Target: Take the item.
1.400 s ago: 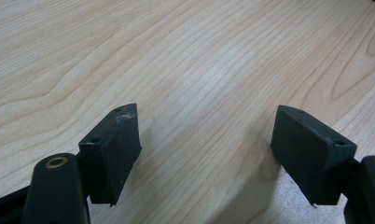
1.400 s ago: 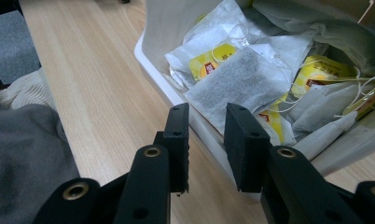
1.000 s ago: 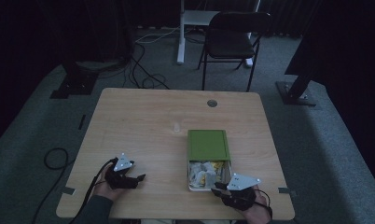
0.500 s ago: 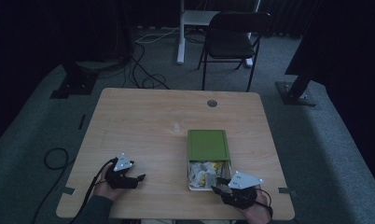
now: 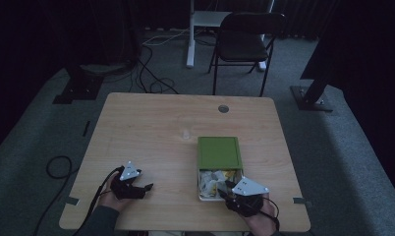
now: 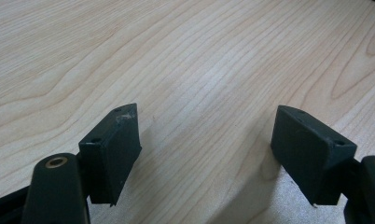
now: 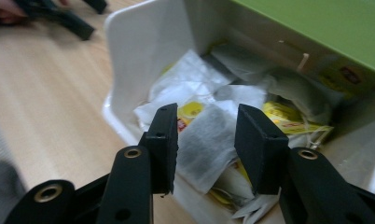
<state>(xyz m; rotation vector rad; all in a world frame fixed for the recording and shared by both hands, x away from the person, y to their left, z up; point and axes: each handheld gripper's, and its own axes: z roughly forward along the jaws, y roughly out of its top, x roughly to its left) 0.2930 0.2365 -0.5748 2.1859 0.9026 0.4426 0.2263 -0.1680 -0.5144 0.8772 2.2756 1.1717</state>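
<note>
A white box (image 7: pixel 143 60) with a green lid (image 5: pixel 218 152) slid back over its far half lies at the table's near right, and several tea bags (image 5: pixel 212 179) fill its uncovered near end. My right gripper (image 5: pixel 230 191) hangs over that end, and its jaws have just been opening. In the right gripper view a tea bag (image 7: pixel 206 140) lies between the right gripper's (image 7: pixel 206 116) pads, which do not press on it. My left gripper (image 5: pixel 145 188) rests at the near left of the table (image 5: pixel 151 123). The left gripper (image 6: pixel 206 116) is open wide over bare wood.
A small pale object (image 5: pixel 185 133) lies mid-table just beyond the box. A round grommet (image 5: pixel 223 108) sits near the far edge. Beyond the table stand a black chair (image 5: pixel 244 44) and a white stand, with cables on the floor at the left.
The right gripper has shifted slightly over the near end of the box. The left gripper has stayed where it was.
</note>
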